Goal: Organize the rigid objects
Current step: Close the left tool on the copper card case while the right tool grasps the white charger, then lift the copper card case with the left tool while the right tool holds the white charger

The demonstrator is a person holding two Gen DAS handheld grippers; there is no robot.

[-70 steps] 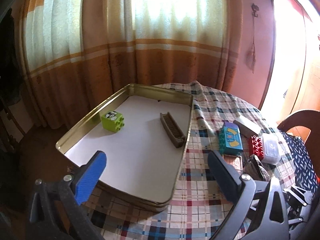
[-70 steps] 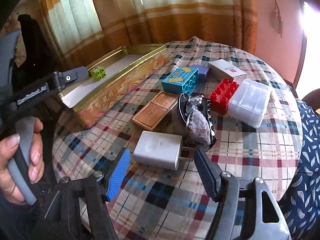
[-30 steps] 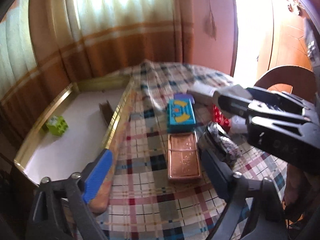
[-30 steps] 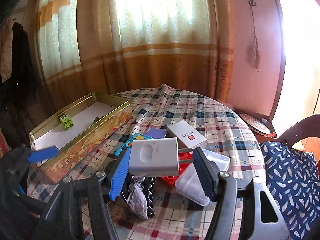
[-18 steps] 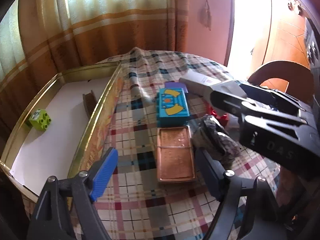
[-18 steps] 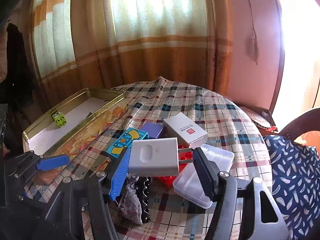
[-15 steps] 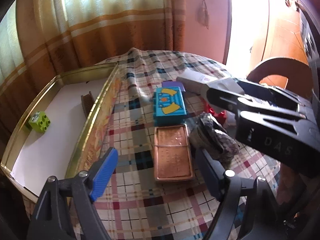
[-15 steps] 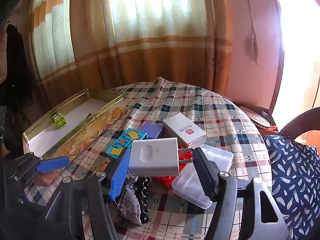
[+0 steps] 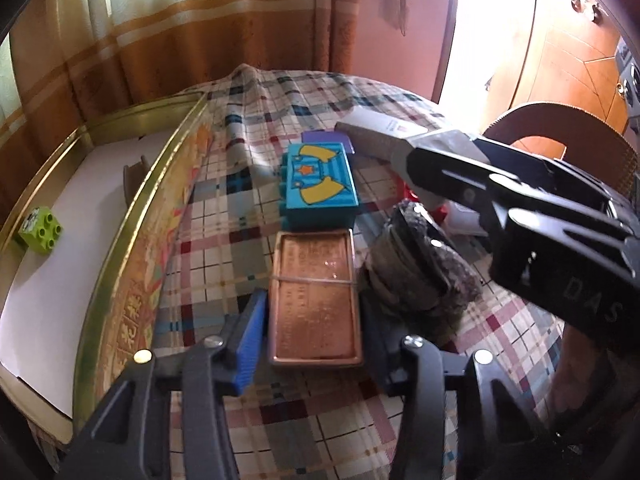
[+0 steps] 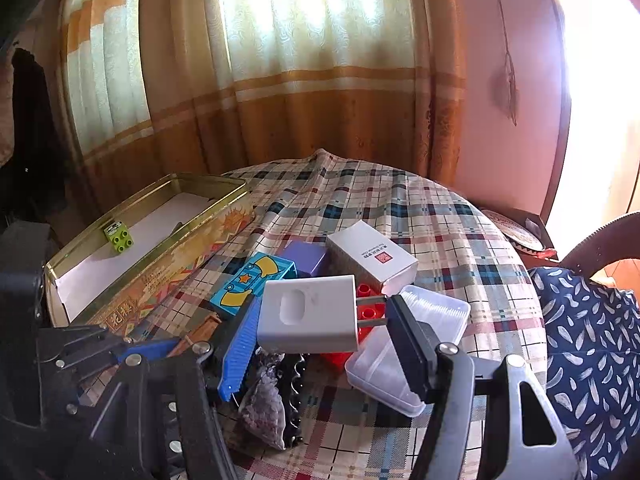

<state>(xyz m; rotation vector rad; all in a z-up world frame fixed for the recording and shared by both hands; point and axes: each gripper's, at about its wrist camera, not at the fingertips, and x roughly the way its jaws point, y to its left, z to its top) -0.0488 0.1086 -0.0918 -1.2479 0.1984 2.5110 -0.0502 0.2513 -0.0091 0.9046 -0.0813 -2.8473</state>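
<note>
A flat copper tin lies on the plaid tablecloth. My left gripper is closing on it, its blue pad and dark pad pressed against the tin's two long sides. My right gripper hangs above the pile, shut on a white plug adapter, one pad on the body and the other on the prongs. A long gold tin tray at the left holds a green brick and a brown ridged piece.
Beyond the copper tin lie a blue printed brick, a purple block, a white carton, a red brick and a clear plastic box. A fuzzy grey hair claw touches the tin's right side. A cushioned chair stands right.
My left gripper swung from the tray to the copper tin, sank, and its jaws closed in to the tin's sides. The right gripper lifted the adapter off the table and now holds still.
</note>
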